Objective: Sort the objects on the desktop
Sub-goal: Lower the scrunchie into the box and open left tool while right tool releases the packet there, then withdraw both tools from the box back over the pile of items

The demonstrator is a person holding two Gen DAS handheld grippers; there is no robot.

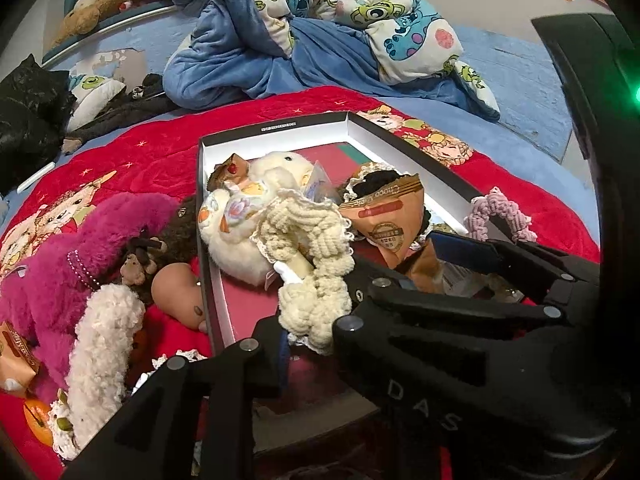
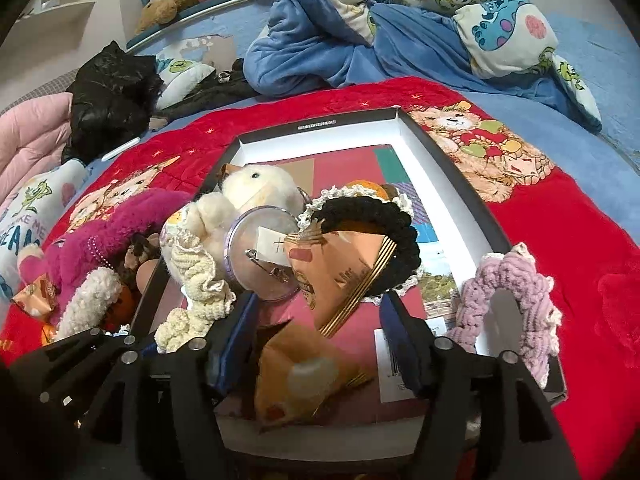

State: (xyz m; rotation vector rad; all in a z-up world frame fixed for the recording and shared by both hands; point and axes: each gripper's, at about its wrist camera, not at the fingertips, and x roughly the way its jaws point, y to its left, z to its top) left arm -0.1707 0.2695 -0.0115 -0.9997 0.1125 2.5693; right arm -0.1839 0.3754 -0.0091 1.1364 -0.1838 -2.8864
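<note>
Your right tongs (image 2: 320,340) angled downward at lower centre, jaws wide and gripping nothing, with the orange snack packet (image 2: 304,384) lying loose between them in the box (image 2: 452,184).

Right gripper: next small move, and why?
Probably lift the right gripper clear of the box. Its jaws stand open and the tan snack packet sits loose between them over the box floor, so this drop looks done.

Red quilt (image 2: 560,220); black scrunchie (image 2: 372,216)
</note>
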